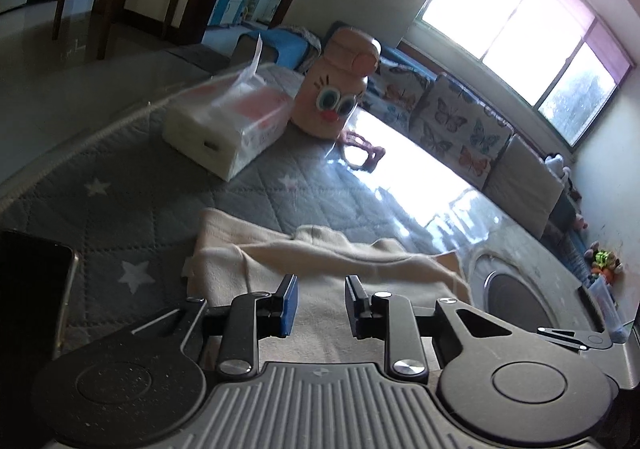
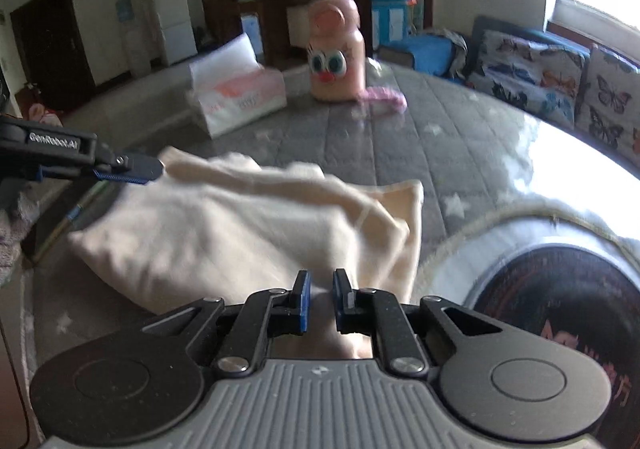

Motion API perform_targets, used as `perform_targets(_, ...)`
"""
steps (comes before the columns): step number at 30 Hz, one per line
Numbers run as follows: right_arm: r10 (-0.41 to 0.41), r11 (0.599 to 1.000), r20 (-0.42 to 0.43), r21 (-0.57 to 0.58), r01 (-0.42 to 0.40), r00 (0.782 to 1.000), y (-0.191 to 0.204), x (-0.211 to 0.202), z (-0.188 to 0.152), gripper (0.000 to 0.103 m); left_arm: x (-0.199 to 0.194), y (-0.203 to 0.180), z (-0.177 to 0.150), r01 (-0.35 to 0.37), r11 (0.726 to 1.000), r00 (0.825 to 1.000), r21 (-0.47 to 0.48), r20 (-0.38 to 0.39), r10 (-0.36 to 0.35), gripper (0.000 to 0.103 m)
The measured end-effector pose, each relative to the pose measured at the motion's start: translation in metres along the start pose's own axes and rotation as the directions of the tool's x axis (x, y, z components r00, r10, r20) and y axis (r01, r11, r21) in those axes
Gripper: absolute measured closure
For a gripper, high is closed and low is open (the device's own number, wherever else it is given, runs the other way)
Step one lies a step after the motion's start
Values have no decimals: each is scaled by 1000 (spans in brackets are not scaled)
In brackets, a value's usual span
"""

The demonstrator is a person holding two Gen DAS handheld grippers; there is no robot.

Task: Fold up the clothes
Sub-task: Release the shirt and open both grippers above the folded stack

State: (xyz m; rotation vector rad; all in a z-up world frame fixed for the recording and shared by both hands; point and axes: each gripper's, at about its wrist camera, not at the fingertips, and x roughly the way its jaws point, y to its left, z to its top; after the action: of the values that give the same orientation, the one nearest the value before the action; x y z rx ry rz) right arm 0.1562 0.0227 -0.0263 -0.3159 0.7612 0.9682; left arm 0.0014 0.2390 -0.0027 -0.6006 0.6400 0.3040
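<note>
Cream garment on the grey quilted mat, both grippers at its near edge.

We see the cream garment [image 2: 224, 225] bunched on the quilted mat [image 1: 132, 209]. Our right gripper [image 2: 321, 295] has its jaws clamped on a fold at 6 o'clock. Our left gripper [image 1: 320, 303] stands with jaws apart above the cloth. The tissue box [image 1: 228, 121] lies at 11 o'clock.

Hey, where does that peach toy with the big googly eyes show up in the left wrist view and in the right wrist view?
Left wrist view: the peach toy with googly eyes stands upper centre, just right of the tissue pack.
Right wrist view: the toy stands top centre, beyond the cream garment.
Shared landmark: the tissue pack sits immediately left of the toy in both views.
</note>
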Motion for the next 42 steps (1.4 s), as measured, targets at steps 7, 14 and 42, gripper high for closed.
perform_targets(7,5,1000,23,0,-5,1000,-3,3,14,92,7,-5,9,5,1000,1000,29,3,-5,76)
perform_targets(14,32,999,25,20,-33,999,-6,33,40,92,27,-8,16,-1,999,1000,45,-19,2,76)
perform_targets(42,29,997,11,-72,-28,1000,15,16,31,55,16,-37,-13,-76,982,996,175,-34,83,50)
